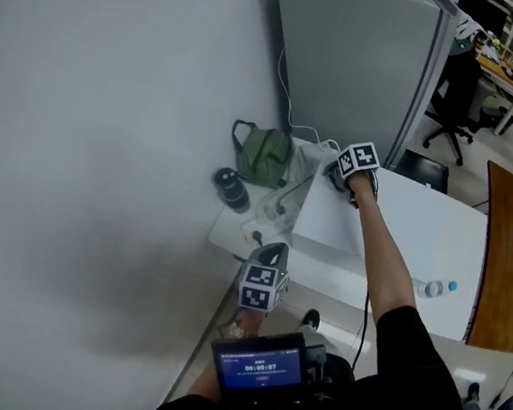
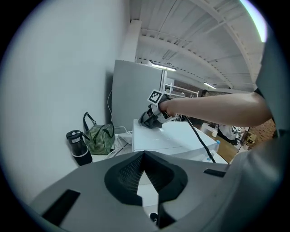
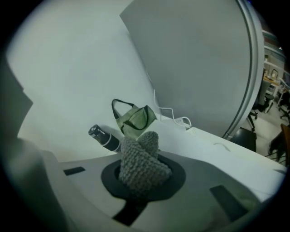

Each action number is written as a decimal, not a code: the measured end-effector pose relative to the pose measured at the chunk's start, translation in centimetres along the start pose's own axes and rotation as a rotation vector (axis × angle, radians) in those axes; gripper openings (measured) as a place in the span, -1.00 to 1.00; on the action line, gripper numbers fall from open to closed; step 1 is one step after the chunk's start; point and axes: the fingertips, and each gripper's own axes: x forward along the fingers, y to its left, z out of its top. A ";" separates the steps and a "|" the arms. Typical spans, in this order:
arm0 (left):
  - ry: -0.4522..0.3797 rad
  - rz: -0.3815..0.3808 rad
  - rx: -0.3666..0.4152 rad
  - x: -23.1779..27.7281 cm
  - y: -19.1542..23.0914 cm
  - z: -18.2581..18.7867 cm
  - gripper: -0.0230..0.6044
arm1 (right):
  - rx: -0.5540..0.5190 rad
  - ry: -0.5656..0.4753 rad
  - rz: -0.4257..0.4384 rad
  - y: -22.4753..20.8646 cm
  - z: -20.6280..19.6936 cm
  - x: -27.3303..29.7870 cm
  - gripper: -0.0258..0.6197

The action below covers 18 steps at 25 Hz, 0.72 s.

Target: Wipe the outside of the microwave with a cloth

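Observation:
The white microwave (image 1: 335, 222) stands on a white table (image 1: 442, 235). My right gripper (image 1: 340, 170) rests at the microwave's far top corner, shut on a grey knitted cloth (image 3: 138, 167) that bulges out between its jaws. In the left gripper view, the right gripper (image 2: 152, 118) presses on the top edge of the microwave (image 2: 165, 138). My left gripper (image 1: 274, 249) hangs near the table's front left corner, apart from the microwave, its jaws shut with nothing in them (image 2: 144, 156).
A green bag (image 1: 262, 154) and a black bottle (image 1: 232, 189) stand left of the microwave by the wall. White cables lie between them. A water bottle (image 1: 436, 288) lies near the table's front edge. A grey cabinet (image 1: 363, 53) rises behind; a wooden table (image 1: 510, 254) is at right.

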 end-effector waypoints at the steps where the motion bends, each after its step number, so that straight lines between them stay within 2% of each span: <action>1: 0.000 0.003 0.001 0.6 -0.2 0.3 -0.93 | -0.002 0.012 0.004 -0.7 -0.1 0.1 -0.88; 4: 0.006 -0.004 0.009 2.3 -1.4 0.9 -0.94 | -0.053 0.068 0.008 -2.1 -0.8 -0.9 -0.88; 8: 0.032 -0.046 0.059 4.2 -3.5 1.3 -0.93 | -0.100 0.112 -0.045 -5.2 -2.8 -3.3 -0.88; 11: 0.030 -0.106 0.090 5.6 -5.8 1.9 -0.94 | -0.045 0.086 -0.080 -9.0 -5.2 -6.2 -0.87; 18: 0.001 -0.241 0.140 6.7 -9.5 3.4 -0.93 | 0.181 0.017 -0.196 -18.9 -13.3 -15.8 -0.87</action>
